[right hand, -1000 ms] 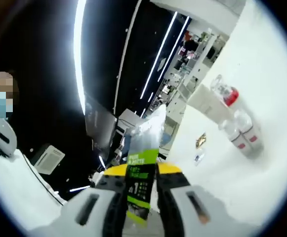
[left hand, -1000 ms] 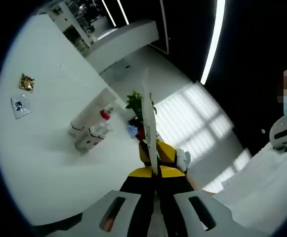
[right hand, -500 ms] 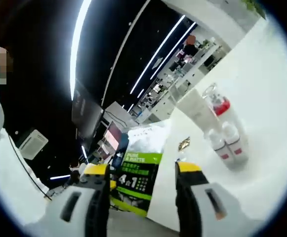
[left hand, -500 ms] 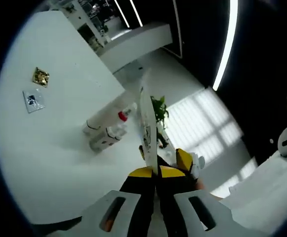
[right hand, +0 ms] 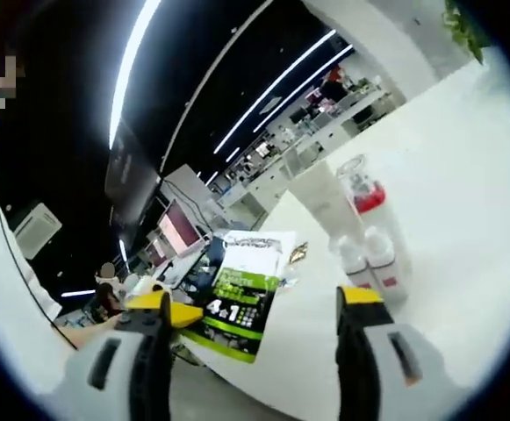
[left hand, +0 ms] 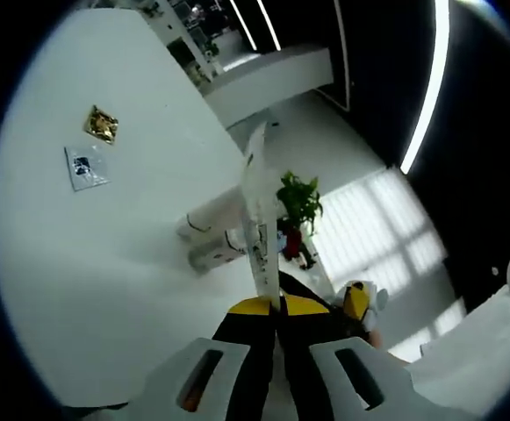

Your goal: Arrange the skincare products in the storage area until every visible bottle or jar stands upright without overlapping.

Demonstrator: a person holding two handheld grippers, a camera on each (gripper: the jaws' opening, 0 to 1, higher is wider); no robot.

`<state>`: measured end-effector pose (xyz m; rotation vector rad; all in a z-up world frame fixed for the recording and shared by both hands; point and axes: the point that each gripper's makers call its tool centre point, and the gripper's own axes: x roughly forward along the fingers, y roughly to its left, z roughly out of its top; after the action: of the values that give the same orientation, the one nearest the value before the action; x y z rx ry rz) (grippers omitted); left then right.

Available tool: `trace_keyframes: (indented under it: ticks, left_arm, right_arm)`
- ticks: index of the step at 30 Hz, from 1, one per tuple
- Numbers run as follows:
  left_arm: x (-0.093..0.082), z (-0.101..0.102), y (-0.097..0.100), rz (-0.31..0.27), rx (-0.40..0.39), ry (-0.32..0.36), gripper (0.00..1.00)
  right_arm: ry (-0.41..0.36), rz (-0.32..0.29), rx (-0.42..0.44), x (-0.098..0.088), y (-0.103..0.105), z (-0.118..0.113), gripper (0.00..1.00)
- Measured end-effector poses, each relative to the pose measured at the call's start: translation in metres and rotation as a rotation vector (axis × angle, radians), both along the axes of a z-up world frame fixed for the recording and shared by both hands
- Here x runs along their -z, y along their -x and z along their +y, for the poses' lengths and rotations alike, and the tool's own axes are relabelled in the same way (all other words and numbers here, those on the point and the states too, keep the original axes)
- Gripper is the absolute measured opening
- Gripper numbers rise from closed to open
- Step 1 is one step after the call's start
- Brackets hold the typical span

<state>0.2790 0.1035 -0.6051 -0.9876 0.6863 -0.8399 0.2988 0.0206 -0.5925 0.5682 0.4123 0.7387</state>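
My left gripper (left hand: 272, 307) is shut on a thin sachet (left hand: 256, 210), seen edge-on, rising between its jaws. In the right gripper view the same sachet (right hand: 237, 294) shows its green and black face, hanging between the wide-apart jaws of my open right gripper (right hand: 262, 298) without touching them. On the white table (left hand: 105, 281) a white tube (left hand: 211, 217) and small white bottles (left hand: 215, 254) rest close together. The right gripper view shows two small bottles with pink labels (right hand: 369, 263), a clear bottle with a red cap (right hand: 362, 187) and the tube (right hand: 320, 197). They seem to lie side by side.
A gold sachet (left hand: 103, 124) and a white sachet (left hand: 85, 167) lie flat on the far part of the table. A potted plant (left hand: 300, 197) stands on the floor beyond the table's edge. My right gripper's yellow tip (left hand: 355, 303) shows low on the right.
My right gripper has opened and let go of the sachet, its jaws now wide apart. My left gripper still holds the sachet. Both cameras have shifted.
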Motion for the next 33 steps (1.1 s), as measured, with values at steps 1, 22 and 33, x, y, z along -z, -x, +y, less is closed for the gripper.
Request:
trace_keyframes:
  ticks: [1,22,33]
  left_arm:
    - [0.003,0.0,-0.002,0.005,-0.003,-0.006,0.0]
    - [0.06,-0.001,-0.031,0.107,-0.015,-0.118,0.0]
    - [0.085,-0.002,-0.041,0.144,-0.019,-0.155,0.0]
  right_arm:
    - [0.013,0.0,0.002,0.002,0.0,-0.001,0.79]
    - [0.167,0.028,0.03,0.029,-0.006,-0.028,0.89]
    - [0.282,0.027,0.016,0.041,-0.006,-0.038,0.94]
